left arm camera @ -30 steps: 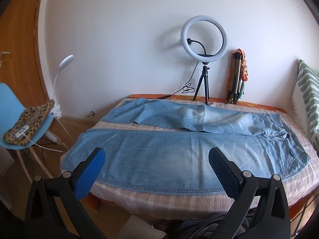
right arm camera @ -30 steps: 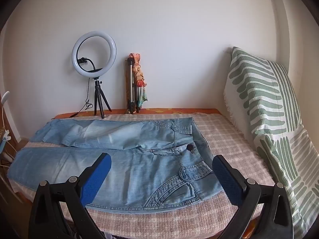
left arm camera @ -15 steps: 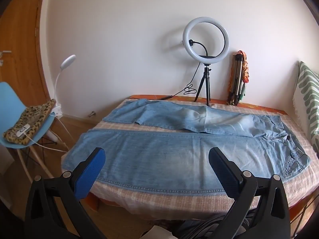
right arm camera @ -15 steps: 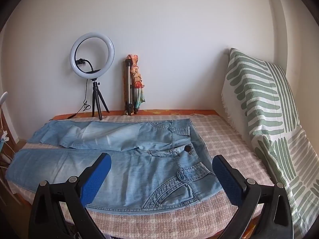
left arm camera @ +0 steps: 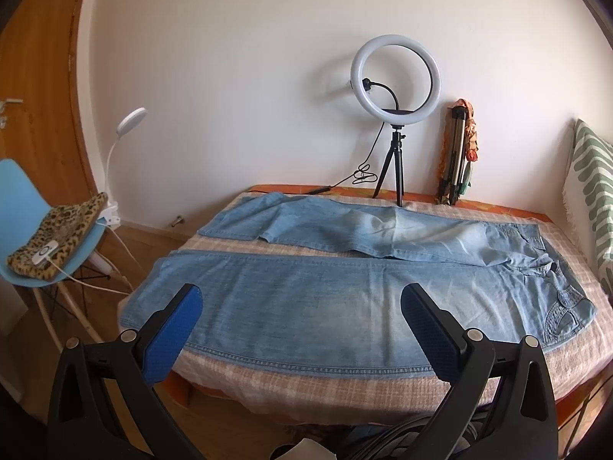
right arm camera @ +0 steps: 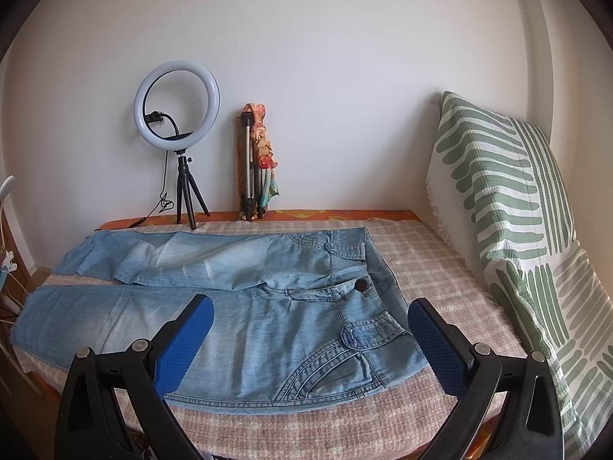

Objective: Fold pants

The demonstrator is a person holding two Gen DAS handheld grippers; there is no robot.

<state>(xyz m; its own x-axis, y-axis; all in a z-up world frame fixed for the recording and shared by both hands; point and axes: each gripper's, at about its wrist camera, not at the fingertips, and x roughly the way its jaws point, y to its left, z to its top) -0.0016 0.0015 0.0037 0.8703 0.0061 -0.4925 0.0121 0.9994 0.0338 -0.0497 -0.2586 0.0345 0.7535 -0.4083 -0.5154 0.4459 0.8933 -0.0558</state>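
**Jeans lying open on the bed, both grippers wide apart**

The light blue denim pants (left arm camera: pixel 306 299) are lying flat and unfolded on the bed (left arm camera: pixel 345 387), which is wearing a woven cover with a soft pink and cream check. The two legs are stretching toward the left side and the waist is sitting at the right, near the pillow. The near leg is lying smooth and straight; the far leg is showing some wrinkles and a faded, whiter patch. At the waist, a dark round button (right arm camera: pixel 360 286) and a curved pocket with double stitching (right arm camera: pixel 329 368) are showing.

The left gripper (left arm camera: pixel 300 329) is hovering before the near leg with its jaws spread wide, holding nothing. The right gripper (right arm camera: pixel 310 339) is hovering before the waist part, also spread wide and holding nothing. The pads of both are blue with a fine dotted texture.

A ring light (left arm camera: pixel 396 76) on a small black tripod is standing at the wall, beside a folded tripod (left arm camera: pixel 454 157). A pillow (right arm camera: pixel 509 222) with green stripes is leaning at the right. A blue chair (left arm camera: pixel 23 207) is carrying a leopard-print pad (left arm camera: pixel 61 234).
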